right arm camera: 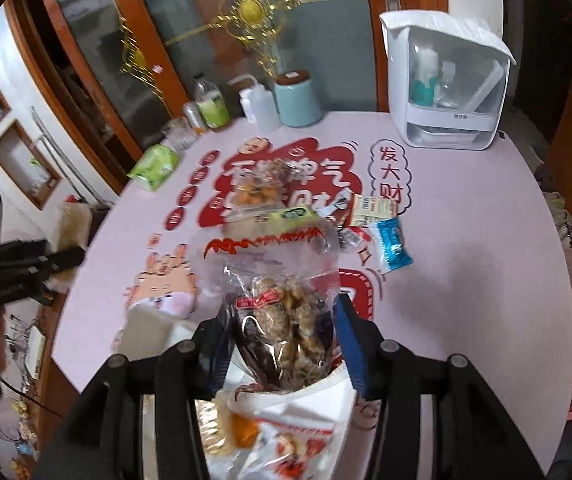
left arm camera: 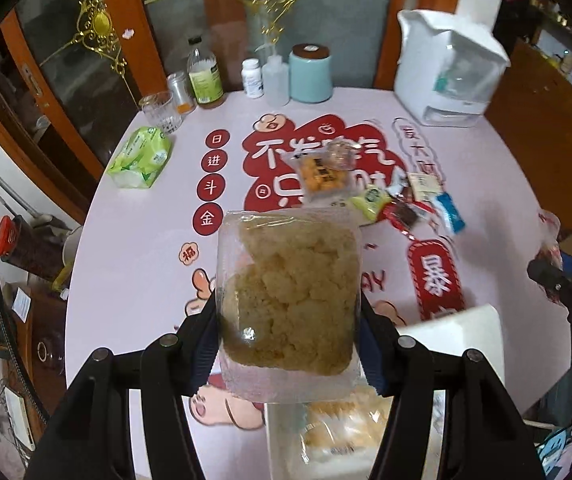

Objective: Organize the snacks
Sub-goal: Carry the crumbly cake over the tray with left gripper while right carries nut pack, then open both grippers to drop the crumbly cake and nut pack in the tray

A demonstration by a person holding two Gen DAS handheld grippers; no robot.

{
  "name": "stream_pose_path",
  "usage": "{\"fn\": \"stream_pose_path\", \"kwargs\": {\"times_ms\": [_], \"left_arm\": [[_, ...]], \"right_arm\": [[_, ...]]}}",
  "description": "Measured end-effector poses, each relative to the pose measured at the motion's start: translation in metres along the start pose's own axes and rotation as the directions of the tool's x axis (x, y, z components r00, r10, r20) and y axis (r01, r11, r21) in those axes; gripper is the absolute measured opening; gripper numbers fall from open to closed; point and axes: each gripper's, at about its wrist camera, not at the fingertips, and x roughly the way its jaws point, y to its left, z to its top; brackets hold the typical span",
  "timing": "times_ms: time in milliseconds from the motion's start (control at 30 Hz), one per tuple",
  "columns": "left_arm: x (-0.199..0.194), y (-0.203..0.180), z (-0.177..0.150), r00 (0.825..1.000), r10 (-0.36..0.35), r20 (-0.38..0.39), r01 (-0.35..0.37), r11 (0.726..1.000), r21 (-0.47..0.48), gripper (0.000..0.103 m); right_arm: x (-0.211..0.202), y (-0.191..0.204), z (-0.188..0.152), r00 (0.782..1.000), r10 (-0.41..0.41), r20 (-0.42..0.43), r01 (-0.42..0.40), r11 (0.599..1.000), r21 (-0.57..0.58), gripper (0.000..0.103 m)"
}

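My left gripper (left arm camera: pixel 288 308) is shut on a clear packet of beige crumbly cake (left arm camera: pixel 290 292), held upright above the pink table. Just beneath it stands a white box (left arm camera: pixel 466 320) with other snack packets inside. My right gripper (right arm camera: pixel 282 316) is shut on a clear bag with red print (right arm camera: pixel 282 320) full of small wrapped snacks, lifted over the same white box (right arm camera: pixel 154 328). A loose pile of snack packets (left arm camera: pixel 366 188) (right arm camera: pixel 326 216) lies mid-table, among them a blue sachet (left arm camera: pixel 452 212) (right arm camera: pixel 394 248).
Along the table's far edge stand a white appliance (left arm camera: pixel 446 68), a teal canister (left arm camera: pixel 310 74), several bottles and a glass (left arm camera: pixel 162 110). A green tissue pack (left arm camera: pixel 140 158) lies at the left. The round table (right arm camera: pixel 486 260) drops off on both sides.
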Motion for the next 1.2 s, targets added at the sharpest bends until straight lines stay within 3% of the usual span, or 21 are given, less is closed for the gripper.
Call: {"fn": "stream_pose_path", "kwargs": {"times_ms": [300,533,967,1200], "left_arm": [[-0.042,-0.031,-0.061,0.997,-0.052,0.051,0.052,0.999,0.001,0.059],[-0.042,-0.052,-0.103,0.997,-0.043,0.058,0.043,0.999,0.0,0.059],[0.011,-0.057,-0.167,0.995,0.007,-0.104,-0.009,1.0,-0.016,0.059],[0.029,-0.061,-0.184,0.986,0.001,-0.167,-0.002,1.0,-0.01,0.059]], "right_arm": [[-0.025,0.019,-0.047,0.997,0.074,0.012,-0.074,0.997,0.011,0.048],[-0.026,0.021,-0.082,0.997,0.082,-0.005,-0.082,0.995,0.049,0.048],[0.005,0.023,-0.135,0.983,0.098,-0.158,-0.085,0.992,0.09,0.048],[0.019,0.042,-0.149,0.974,0.079,-0.211,-0.073,0.997,0.036,0.048]]}}
